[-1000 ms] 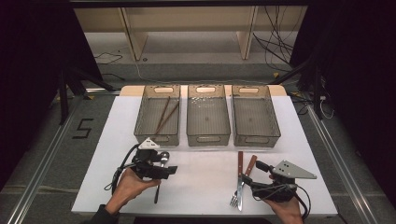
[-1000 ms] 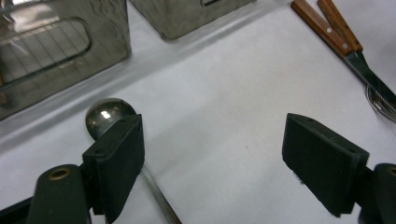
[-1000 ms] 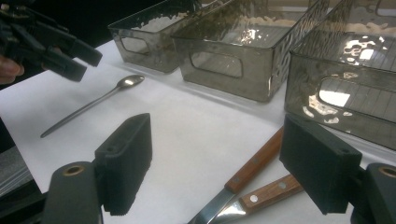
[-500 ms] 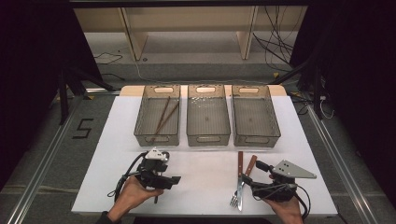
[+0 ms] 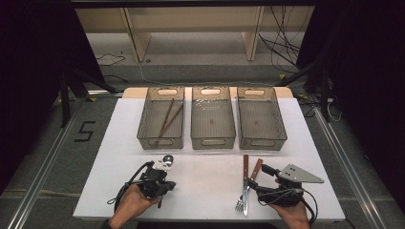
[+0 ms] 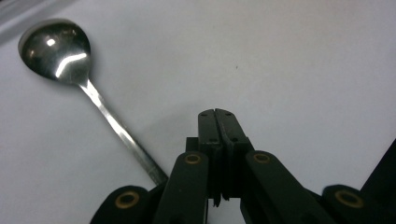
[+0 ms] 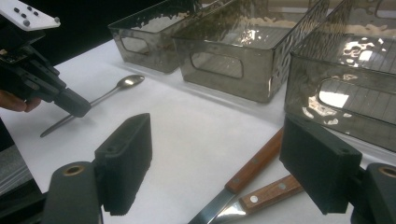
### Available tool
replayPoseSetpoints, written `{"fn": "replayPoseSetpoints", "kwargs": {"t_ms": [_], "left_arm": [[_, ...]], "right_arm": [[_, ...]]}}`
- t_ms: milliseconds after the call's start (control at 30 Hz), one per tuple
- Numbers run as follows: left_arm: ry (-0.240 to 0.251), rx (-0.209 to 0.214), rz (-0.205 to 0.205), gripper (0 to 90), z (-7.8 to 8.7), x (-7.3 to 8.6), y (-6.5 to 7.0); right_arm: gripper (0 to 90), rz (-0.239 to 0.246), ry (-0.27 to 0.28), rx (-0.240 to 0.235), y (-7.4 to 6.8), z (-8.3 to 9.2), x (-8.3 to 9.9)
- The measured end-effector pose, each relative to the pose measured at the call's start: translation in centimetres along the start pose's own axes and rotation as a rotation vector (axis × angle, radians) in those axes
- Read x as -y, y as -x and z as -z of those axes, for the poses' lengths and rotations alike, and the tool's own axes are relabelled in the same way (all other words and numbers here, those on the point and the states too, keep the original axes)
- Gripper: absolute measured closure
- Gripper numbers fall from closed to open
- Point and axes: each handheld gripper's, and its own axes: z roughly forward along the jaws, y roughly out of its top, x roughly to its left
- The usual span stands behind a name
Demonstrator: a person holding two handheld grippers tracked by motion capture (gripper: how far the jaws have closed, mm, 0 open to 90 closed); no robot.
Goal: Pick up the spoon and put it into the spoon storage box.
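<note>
- Closing just now, left gripper ended clenched pad to pad with nothing between the jaws. The shiny steel spoon lies just beside them on the white table, in front of the left smoky plastic bin.
- Risk 1: lifting now comes up empty. Cause: the jaws met beside the handle, not around it.
- Risk 2: the shut tips push the spoon sideways or spin it. Cause: the thin round handle slides easily on the smooth top.
- Risk 3: a regrasp pinches the handle end only, so the bowl droops and the spoon slips out before reaching the bin.
- Right gripper is released, jaws wide, well off to the right of that bin over two wooden-handled knives. A stray nudge there could scatter them.
</note>
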Motion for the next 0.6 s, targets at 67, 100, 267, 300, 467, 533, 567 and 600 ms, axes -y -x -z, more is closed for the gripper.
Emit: {"fn": "replayPoseSetpoints", "kwargs": {"t_ms": [67,100,267,300,467,533,567,600], "left_arm": [[-0.006,-0.005,0.001,89.0,0.0,0.1,-0.1],[-0.032,-0.009,-0.001,89.0,0.0,0.3,-0.3],[-0.067,-0.013,0.016,89.0,-0.1,0.7,-0.7],[-0.08,-0.019,0.008,89.0,0.0,0.6,-0.9],[-0.109,-0.028,0.019,89.0,0.4,0.7,-1.7],[-0.108,-0.035,0.019,89.0,0.4,0.8,-1.9],[-0.12,-0.062,0.024,89.0,0.7,0.9,-2.3],[-0.125,-0.066,0.023,89.1,0.8,0.9,-2.6]], "right_arm": [[26.0,0.001,-0.002,-0.001,-0.1,0.0,0.0],[26.0,0.001,-0.003,-0.001,-0.1,0.0,0.0],[26.1,0.002,-0.001,0.0,0.0,0.0,0.0],[26.0,0.003,-0.002,0.0,0.0,0.0,0.0],[26.1,0.004,-0.003,0.0,-0.1,0.0,0.0],[26.1,0.004,-0.002,0.001,-0.1,0.0,0.0],[26.1,0.004,-0.002,0.001,-0.1,0.0,0.0],[26.1,0.003,-0.003,0.001,-0.1,0.0,0.0]]}}
